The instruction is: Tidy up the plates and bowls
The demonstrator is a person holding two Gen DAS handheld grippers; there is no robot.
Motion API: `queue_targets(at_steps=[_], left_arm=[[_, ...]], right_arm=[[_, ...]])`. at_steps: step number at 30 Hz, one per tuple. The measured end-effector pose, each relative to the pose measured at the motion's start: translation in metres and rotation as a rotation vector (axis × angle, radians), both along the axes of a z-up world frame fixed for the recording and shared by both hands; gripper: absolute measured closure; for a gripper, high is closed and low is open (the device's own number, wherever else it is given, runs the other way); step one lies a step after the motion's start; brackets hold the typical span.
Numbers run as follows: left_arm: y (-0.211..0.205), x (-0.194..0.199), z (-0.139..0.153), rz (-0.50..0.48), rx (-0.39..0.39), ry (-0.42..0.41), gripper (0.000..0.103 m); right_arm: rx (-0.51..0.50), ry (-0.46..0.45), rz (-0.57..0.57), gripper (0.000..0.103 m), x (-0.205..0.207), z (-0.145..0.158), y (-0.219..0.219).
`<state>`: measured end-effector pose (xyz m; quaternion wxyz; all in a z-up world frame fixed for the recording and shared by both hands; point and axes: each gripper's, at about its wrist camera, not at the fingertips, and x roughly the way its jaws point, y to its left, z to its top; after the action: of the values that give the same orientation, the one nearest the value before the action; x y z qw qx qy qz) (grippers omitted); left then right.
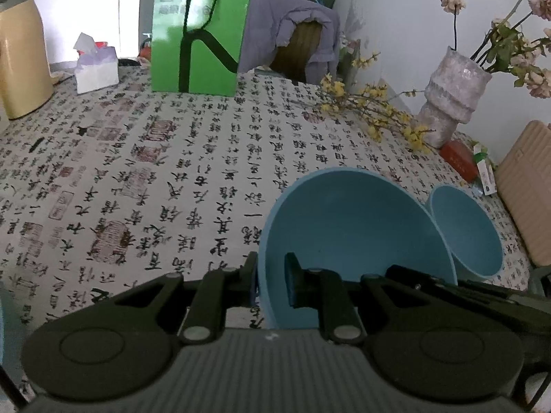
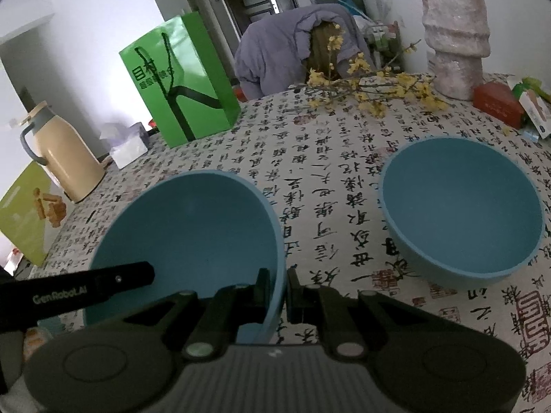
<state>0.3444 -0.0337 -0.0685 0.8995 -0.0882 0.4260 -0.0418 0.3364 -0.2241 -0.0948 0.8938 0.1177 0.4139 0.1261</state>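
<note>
both grippers, left (image 1: 272,280) and right (image 2: 278,294), clamp one blue bowl's (image 2: 193,220) rim, apparently for nesting into the second bowl (image 2: 461,206) beside it.

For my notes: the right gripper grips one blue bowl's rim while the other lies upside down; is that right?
Not quite: the right wrist view shows the other blue bowl upright; the right gripper does grip the rim of the first bowl.
</note>
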Motion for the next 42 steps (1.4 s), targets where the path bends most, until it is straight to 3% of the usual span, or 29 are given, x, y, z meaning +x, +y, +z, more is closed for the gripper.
queue_targets(at_steps=[42], left_arm=[[0.086, -0.037, 0.02, 0.092, -0.022, -0.052, 0.087]], right_arm=[[-0.007, -0.03, 0.1, 0.094, -0.017, 0.019, 0.082]])
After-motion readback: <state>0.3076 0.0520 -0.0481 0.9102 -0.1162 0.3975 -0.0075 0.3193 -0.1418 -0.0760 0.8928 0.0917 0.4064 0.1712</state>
